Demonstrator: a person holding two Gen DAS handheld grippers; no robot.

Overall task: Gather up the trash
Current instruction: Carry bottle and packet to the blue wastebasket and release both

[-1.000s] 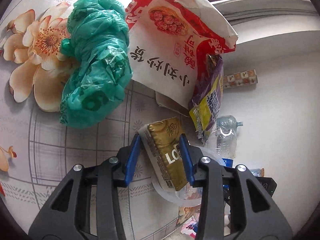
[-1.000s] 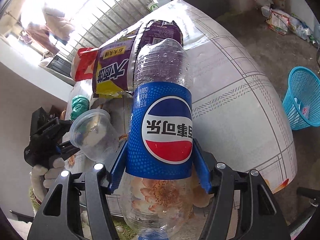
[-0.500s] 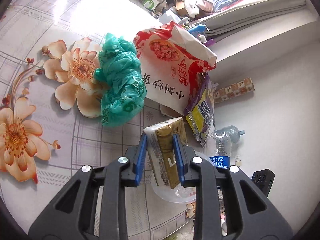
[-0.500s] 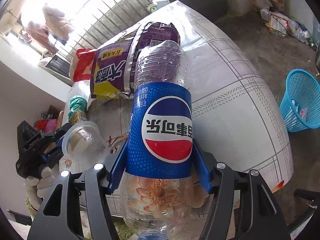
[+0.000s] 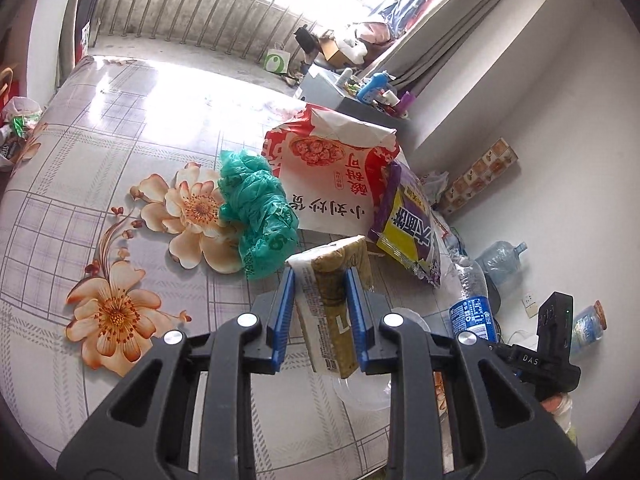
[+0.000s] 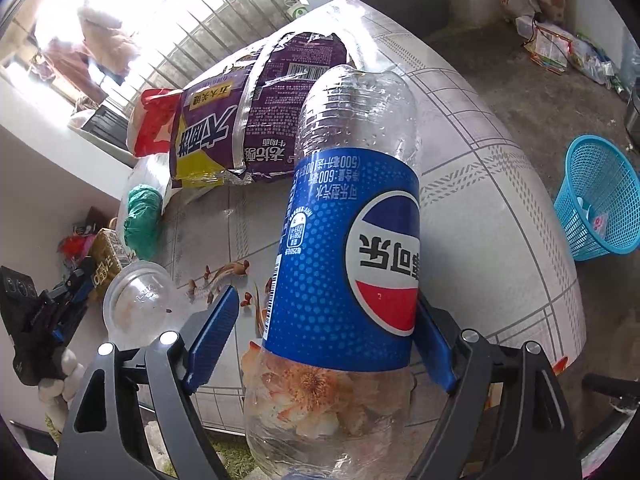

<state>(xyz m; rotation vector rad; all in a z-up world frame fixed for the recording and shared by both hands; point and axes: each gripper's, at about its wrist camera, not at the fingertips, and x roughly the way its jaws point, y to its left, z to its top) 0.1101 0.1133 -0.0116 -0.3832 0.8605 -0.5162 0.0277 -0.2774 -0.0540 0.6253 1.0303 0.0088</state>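
Nearest in the left wrist view, the left gripper [image 5: 320, 274] has its blue pads pressed onto a gold and white snack packet [image 5: 324, 312], held upright at frame centre. It has risen and drawn back from the flowered table [image 5: 100, 200] over the last second, so the packet is now clear of the cloth and that pick looks done. Just under it lies a clear plastic cup [image 5: 368, 384], not yet collected. In the right wrist view the right gripper [image 6: 326, 296] has changed more. A moment ago both pads hugged the Pepsi bottle [image 6: 352, 240]; now the jaws are spread, the pad at lower left stands apart from the label and only the pad at lower right touches it, and the bottle has tilted. That reads as a release beginning over the table's near edge, well apart from the blue basket [image 6: 600, 184] on the floor at the right of the frame, so the bottle may fall short. Farther back on the table, the green plastic bag [image 5: 256, 216], the red and white bag [image 5: 332, 172] and the purple packet [image 5: 408, 228] wait in a cluster.
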